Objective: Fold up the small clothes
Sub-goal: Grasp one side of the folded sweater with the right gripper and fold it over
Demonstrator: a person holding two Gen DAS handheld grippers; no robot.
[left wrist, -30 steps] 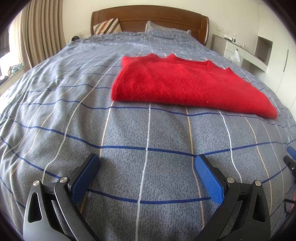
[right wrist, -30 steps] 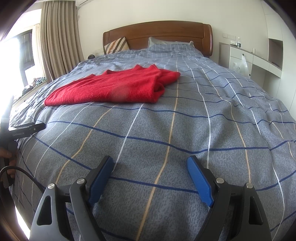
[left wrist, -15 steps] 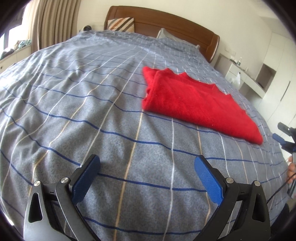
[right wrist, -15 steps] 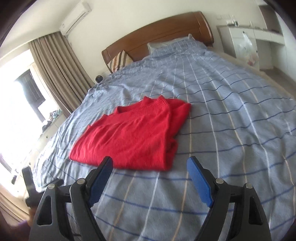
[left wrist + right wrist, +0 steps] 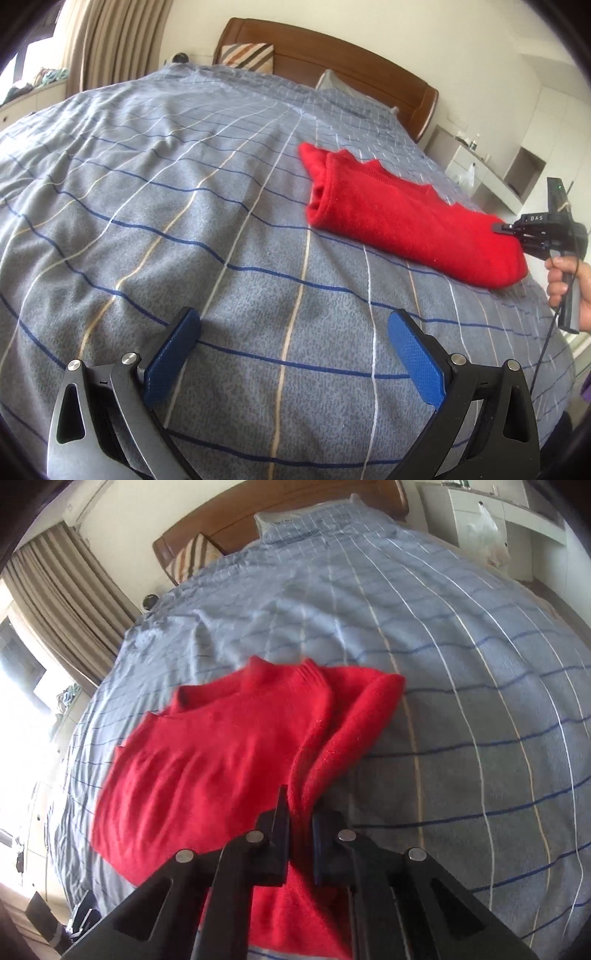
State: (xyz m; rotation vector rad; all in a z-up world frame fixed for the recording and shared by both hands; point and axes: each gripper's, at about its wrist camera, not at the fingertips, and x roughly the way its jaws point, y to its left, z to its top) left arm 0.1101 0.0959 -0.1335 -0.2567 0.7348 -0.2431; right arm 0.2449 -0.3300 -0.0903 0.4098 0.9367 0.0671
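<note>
A red knitted sweater (image 5: 399, 218) lies folded lengthwise on the grey checked bedspread (image 5: 184, 221). My left gripper (image 5: 291, 354) is open and empty, low over the bedspread, well short of the sweater. My right gripper (image 5: 300, 812) is shut on the sweater's (image 5: 221, 760) near right edge, pinching a fold of the knit between its jaws. In the left wrist view the right gripper (image 5: 498, 228) shows at the sweater's near end, held by a hand.
A wooden headboard (image 5: 332, 48) with a striped pillow (image 5: 247, 55) stands at the far end. Curtains (image 5: 107, 40) hang on the left. White cabinets (image 5: 491, 173) with a plastic bag (image 5: 487, 535) stand on the right.
My right gripper has moved in to the sweater's near edge and shut on it. My left gripper has swung left, so the sweater now sits to its right.
</note>
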